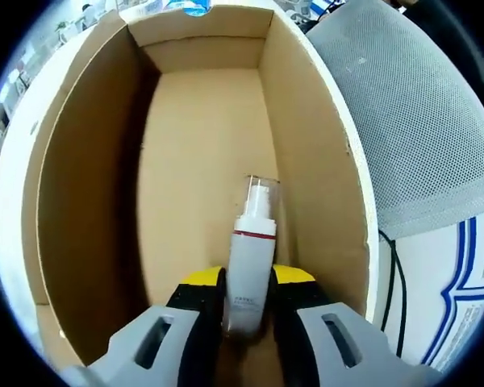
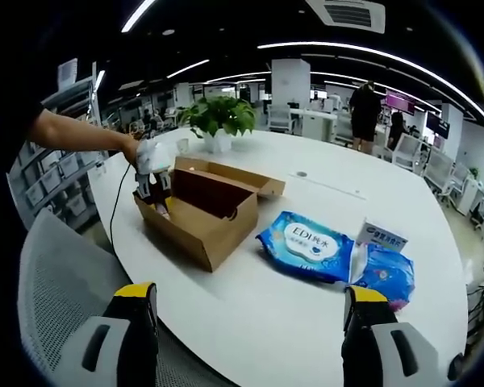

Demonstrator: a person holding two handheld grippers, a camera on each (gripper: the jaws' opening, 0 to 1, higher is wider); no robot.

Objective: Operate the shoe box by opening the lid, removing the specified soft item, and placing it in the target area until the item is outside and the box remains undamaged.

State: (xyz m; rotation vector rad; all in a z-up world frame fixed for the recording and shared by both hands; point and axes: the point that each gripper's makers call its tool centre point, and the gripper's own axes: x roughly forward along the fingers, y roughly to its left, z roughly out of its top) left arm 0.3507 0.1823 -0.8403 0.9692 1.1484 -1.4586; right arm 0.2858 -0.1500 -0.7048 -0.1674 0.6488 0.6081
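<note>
An open cardboard shoe box (image 2: pixel 202 211) stands on the round white table (image 2: pixel 258 322), its lid (image 2: pixel 235 177) folded back. Inside the box (image 1: pixel 81 161) is a white pump bottle (image 1: pixel 252 246) with a clear cap and a red band. My left gripper (image 1: pixel 248 278) is down in the box, its yellow-tipped jaws pressed against both sides of the bottle. In the right gripper view a hand holds that left gripper (image 2: pixel 153 181) at the box's left end. My right gripper (image 2: pixel 250 318) hangs open over the table's near edge, with nothing between its jaws.
Two soft blue packs (image 2: pixel 305 246) (image 2: pixel 389 272) and a small tissue box (image 2: pixel 381 235) lie right of the shoe box. A potted plant (image 2: pixel 218 117) stands behind it. A grey mesh chair (image 2: pixel 44 274) (image 1: pixel 411 121) is beside the table. People stand far back.
</note>
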